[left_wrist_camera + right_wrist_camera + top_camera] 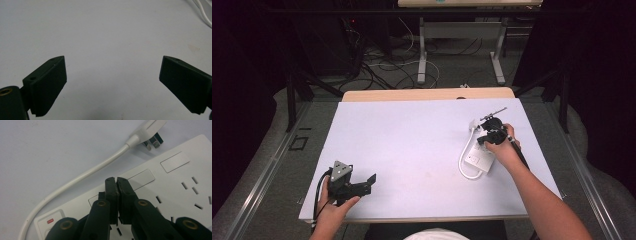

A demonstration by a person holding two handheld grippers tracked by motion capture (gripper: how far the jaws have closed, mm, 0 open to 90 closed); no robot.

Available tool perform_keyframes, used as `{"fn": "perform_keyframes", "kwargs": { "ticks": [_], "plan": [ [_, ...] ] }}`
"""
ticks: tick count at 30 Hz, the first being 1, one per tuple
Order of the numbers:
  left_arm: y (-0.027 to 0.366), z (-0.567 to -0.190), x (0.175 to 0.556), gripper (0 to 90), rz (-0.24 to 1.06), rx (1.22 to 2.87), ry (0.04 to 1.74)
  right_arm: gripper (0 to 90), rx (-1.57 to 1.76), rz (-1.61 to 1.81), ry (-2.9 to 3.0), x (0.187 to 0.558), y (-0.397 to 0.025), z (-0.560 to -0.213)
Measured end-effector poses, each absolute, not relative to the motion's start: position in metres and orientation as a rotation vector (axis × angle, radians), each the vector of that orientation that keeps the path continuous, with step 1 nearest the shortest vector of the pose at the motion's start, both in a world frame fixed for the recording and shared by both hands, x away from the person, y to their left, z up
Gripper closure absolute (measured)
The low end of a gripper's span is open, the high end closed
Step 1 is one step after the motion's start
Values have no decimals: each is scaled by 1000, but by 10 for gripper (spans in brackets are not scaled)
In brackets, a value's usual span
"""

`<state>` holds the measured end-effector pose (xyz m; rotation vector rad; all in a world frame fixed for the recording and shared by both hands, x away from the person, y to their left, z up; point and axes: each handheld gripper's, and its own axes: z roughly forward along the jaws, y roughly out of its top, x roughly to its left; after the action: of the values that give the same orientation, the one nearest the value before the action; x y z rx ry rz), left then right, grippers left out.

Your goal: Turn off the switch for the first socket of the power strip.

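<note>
A white power strip [477, 161] lies at the right of the white sheet [412, 145], its white cable [461, 165] looping back to a plug [473, 125] beyond it. My right gripper [484, 142] hovers over the strip's far end. In the right gripper view its jaws [116, 180] are pressed shut with nothing between them, tips just above the strip [175, 180] near a rectangular switch. The cable [82, 175] and plug [150, 130] lie beside it. My left gripper [370, 184] rests at the front left, open; its view shows wide-apart jaws [113, 61] over bare sheet.
The sheet covers a wooden table [427, 94] whose far edge shows. Beyond it stand a desk frame [422, 55] and loose floor cables [382, 70]. Metal rails [262, 175] run along both sides of the table.
</note>
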<state>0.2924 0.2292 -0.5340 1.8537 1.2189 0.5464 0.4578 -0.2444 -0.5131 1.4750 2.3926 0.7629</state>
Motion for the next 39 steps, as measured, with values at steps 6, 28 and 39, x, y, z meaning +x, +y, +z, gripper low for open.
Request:
{"fn": "perform_keyframes", "kwargs": {
  "ticks": [6,28,39],
  "plan": [
    [229,-534,292,74,546,1855,1218,860,1474,776,2385,455,-246,-510],
    [229,-534,292,74,548,1851,1221,826,1428,804,2394,444,-249,-499],
    [229,-534,292,74,549,1852,1224,788,1383,831,2400,434,-250,-493]
  ]
}}
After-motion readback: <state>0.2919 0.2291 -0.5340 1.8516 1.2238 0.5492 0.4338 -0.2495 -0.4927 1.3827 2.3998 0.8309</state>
